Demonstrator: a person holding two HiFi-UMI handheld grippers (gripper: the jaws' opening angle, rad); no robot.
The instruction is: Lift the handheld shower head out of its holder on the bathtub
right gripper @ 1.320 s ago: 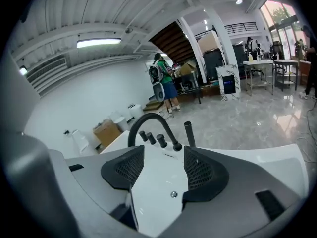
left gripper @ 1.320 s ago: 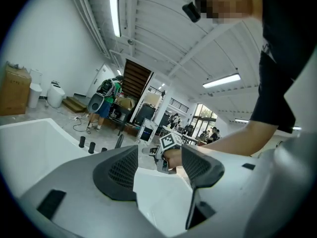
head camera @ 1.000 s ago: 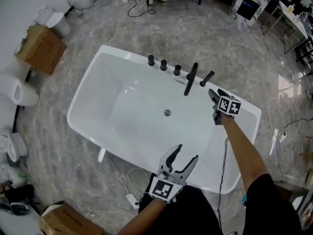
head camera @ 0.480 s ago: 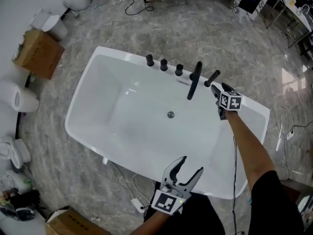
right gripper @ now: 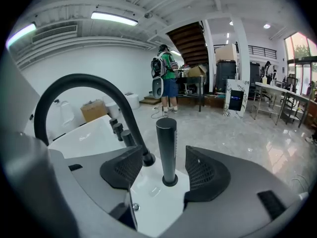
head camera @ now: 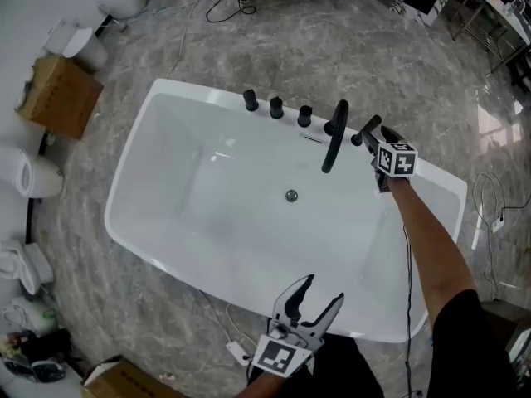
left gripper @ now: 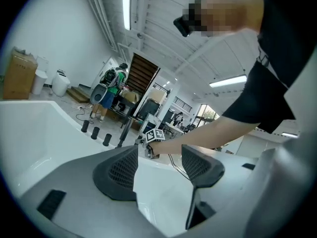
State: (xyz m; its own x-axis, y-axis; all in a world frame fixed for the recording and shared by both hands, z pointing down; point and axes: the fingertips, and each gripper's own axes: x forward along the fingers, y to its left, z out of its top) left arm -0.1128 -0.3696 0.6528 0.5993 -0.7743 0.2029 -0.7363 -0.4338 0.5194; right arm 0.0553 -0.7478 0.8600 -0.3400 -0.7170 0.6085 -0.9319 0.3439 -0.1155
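Observation:
The black handheld shower head (head camera: 366, 129) (right gripper: 167, 145) stands upright in its holder on the far rim of the white bathtub (head camera: 166, 131). My right gripper (head camera: 375, 142) (right gripper: 163, 168) reaches up to it. Its jaws have just been opening and stand open, with the shower head between the fingertips and a gap on each side. My left gripper (head camera: 314, 293) (left gripper: 159, 163) hangs open with nothing between its fingers, over the tub's near rim.
A curved black spout (head camera: 334, 137) rises just left of the shower head, with three black knobs (head camera: 275, 106) further left along the rim. The drain (head camera: 291, 196) sits mid-tub. A cardboard box (head camera: 60, 98) and cables (head camera: 224, 348) lie on the marble floor. A person (right gripper: 168, 81) stands far behind.
My right gripper has come closer to the shower head, which now stands between its jaws. My left gripper has sunk toward the tub's near rim.

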